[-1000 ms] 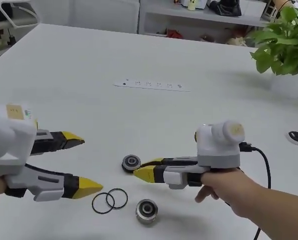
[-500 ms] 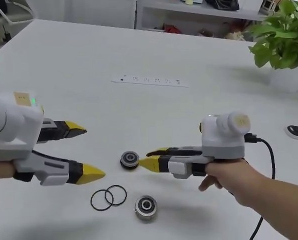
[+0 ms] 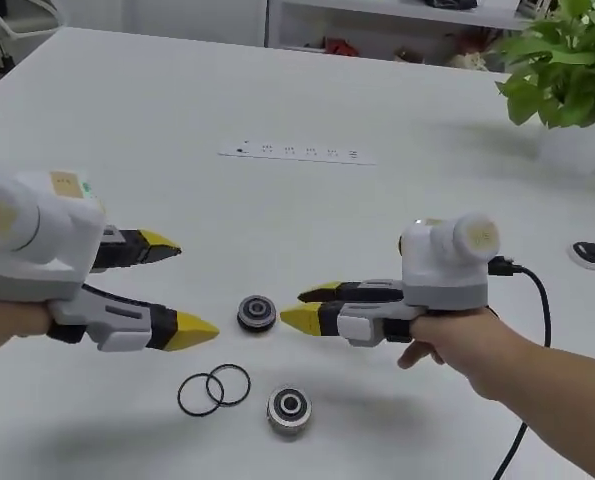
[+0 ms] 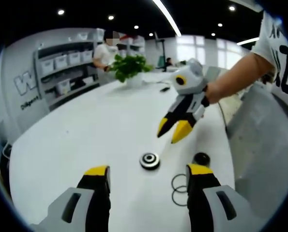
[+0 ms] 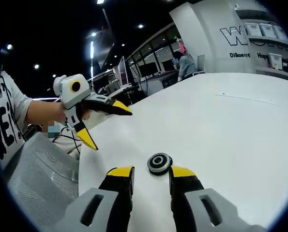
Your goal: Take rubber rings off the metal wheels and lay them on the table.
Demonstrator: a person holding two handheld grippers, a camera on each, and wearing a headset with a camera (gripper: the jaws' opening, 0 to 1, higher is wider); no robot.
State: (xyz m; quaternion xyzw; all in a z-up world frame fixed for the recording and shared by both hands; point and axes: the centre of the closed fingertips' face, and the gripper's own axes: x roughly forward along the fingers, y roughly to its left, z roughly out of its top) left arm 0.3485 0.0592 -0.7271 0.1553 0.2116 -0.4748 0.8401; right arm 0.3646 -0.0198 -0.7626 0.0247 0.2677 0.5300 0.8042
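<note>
The dark-rimmed wheel (image 3: 257,312) is seen lying flat on the white counter (image 3: 397,200), and everything else is placed around it. The right hand-held gripper (image 3: 305,306) is held just beside that wheel, its jaws parted by a narrow gap with nothing caught between them. In the right gripper view the wheel is lined up just beyond the yellow tips. On the wheel's other side the left hand-held gripper (image 3: 182,285) is held spread wide and empty, a little farther from the wheel. Two rubber rings (image 3: 214,388) are laid overlapping on the counter, nearer the person than the wheel. A second wheel (image 3: 290,409), its rim bright metal, is set just beside the rings, apart from the first wheel. A white power strip (image 3: 297,152) is seen well beyond the wheel.
</note>
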